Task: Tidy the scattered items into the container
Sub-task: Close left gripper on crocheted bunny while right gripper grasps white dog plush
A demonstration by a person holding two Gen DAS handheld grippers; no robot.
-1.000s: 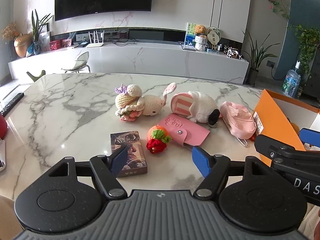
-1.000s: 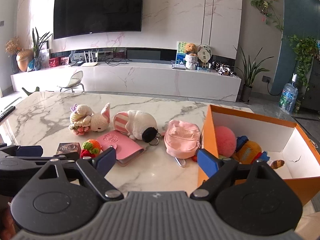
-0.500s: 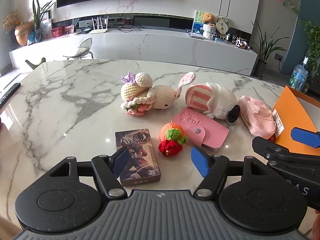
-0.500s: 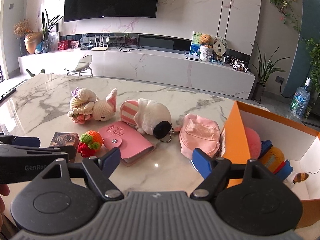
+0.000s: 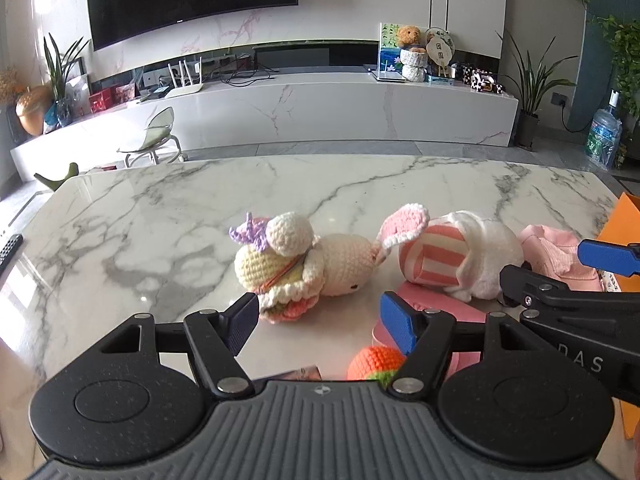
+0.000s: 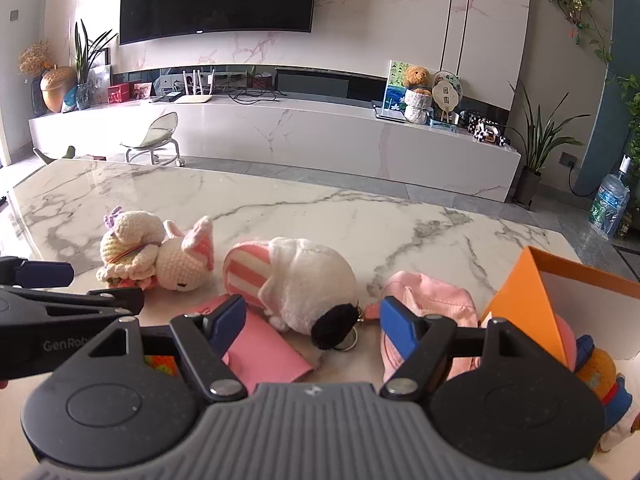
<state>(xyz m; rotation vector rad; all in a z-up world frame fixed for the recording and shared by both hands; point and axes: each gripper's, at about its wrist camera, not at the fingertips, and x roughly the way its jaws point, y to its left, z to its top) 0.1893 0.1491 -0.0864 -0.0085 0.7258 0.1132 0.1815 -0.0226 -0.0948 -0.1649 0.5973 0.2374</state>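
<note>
My left gripper [image 5: 318,324] is open and empty, just short of a crocheted cream bunny [image 5: 304,266] lying on the marble table. My right gripper [image 6: 312,322] is open and empty, its fingers on either side of a white plush with a striped pink hat [image 6: 296,280]. A pink card wallet [image 6: 260,348], a pink mini backpack [image 6: 432,300] and an orange crocheted toy [image 5: 374,362] lie close by. The orange box [image 6: 528,300] stands at the right with toys [image 6: 600,372] inside. A corner of a card box [image 5: 298,372] shows under the left gripper.
The marble table [image 5: 160,220] stretches far and left beyond the toys. A remote [image 5: 8,248] lies at its left edge. The right gripper's arm [image 5: 568,304] crosses the left wrist view at the right.
Both grippers moved forward and lower toward the toys. The left one closed in on the bunny, the right one on the white plush. Both stayed open.
</note>
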